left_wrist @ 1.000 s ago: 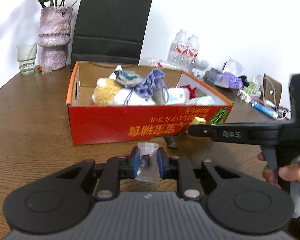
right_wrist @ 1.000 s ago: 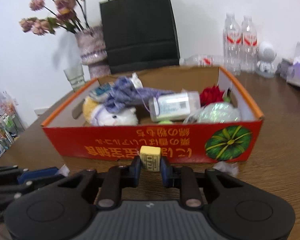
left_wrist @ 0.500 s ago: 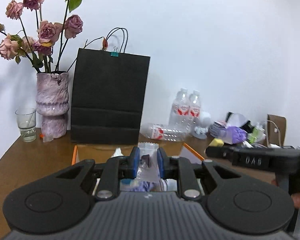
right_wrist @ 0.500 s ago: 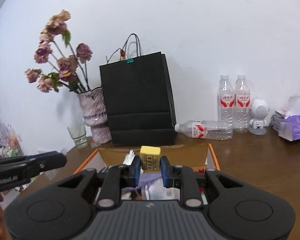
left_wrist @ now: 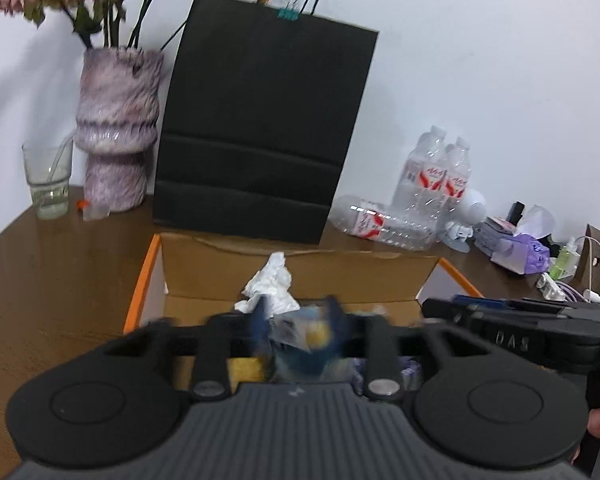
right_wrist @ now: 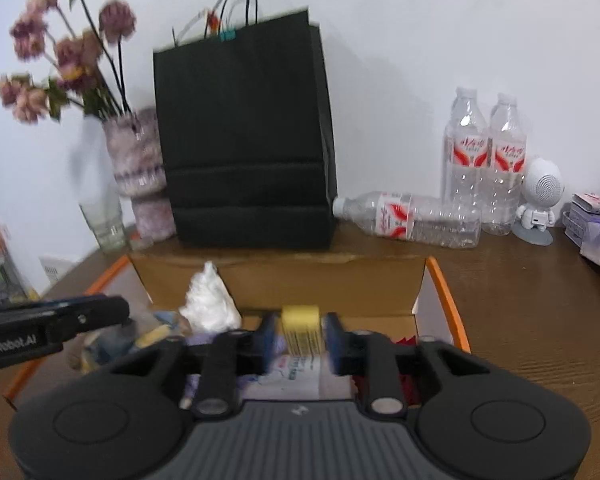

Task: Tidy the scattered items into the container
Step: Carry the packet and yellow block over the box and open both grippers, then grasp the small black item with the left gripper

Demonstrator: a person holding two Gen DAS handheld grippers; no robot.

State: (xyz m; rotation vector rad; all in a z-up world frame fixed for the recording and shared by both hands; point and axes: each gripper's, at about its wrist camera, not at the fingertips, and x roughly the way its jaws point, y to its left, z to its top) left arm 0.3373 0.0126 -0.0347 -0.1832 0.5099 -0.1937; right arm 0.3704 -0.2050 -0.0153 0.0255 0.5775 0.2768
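Note:
Both grippers hover over the orange-rimmed cardboard box (left_wrist: 140, 280) (right_wrist: 440, 284), which holds a crumpled white tissue (left_wrist: 270, 282) (right_wrist: 208, 300) and several other items. My left gripper (left_wrist: 298, 322) has its fingers spread apart; a blurred clear packet (left_wrist: 288, 326) sits loose between them above the box. My right gripper (right_wrist: 300, 334) has opened; the yellow block (right_wrist: 300, 326) sits between the spread fingers with gaps on both sides. The right gripper's finger shows at the right of the left wrist view (left_wrist: 500, 320). The left gripper's finger shows at the left of the right wrist view (right_wrist: 60, 320).
A black paper bag (left_wrist: 260, 120) (right_wrist: 244, 140) stands right behind the box. A purple vase of dried flowers (left_wrist: 116, 128) and a glass (left_wrist: 50, 178) are back left. Water bottles (right_wrist: 480, 160), a white robot figure (right_wrist: 538, 200) and tissue packs (left_wrist: 516, 248) are back right.
Both grippers tilted down over the box and opened. The clear packet and the yellow block, gripped half a second ago, are now loose between the spread fingers.

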